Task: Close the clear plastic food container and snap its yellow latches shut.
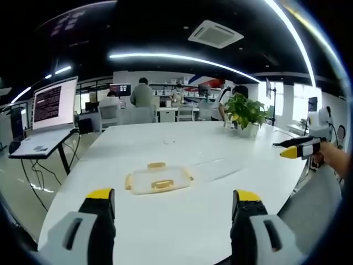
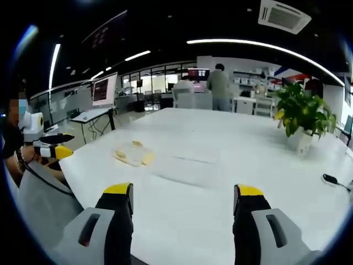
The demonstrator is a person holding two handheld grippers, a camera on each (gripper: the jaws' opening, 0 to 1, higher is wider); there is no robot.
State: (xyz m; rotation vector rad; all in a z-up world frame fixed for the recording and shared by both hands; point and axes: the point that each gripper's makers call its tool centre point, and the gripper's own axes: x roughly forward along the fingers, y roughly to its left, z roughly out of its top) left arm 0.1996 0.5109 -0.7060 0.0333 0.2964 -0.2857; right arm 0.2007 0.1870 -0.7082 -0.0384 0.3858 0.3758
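Note:
A flat clear plastic food container (image 1: 159, 179) with yellow latches on its sides lies on the white table (image 1: 187, 141). Its lid rests on top, and I cannot tell whether the latches are snapped. My left gripper (image 1: 174, 195) is open, held just short of the container with nothing between its jaws. In the right gripper view the container (image 2: 133, 153) lies far off to the left, and my right gripper (image 2: 183, 190) is open over bare tabletop (image 2: 220, 160). The right gripper (image 1: 298, 149) enters the left gripper view at the table's right edge. The left gripper (image 2: 52, 148) appears at the left of the right gripper view.
A potted plant (image 1: 245, 113) stands at the table's far right. A laptop on a stand (image 1: 52, 110) is off the left side. A small black object with a cable (image 2: 331, 179) lies near the right edge. People stand at desks (image 1: 143, 94) in the background.

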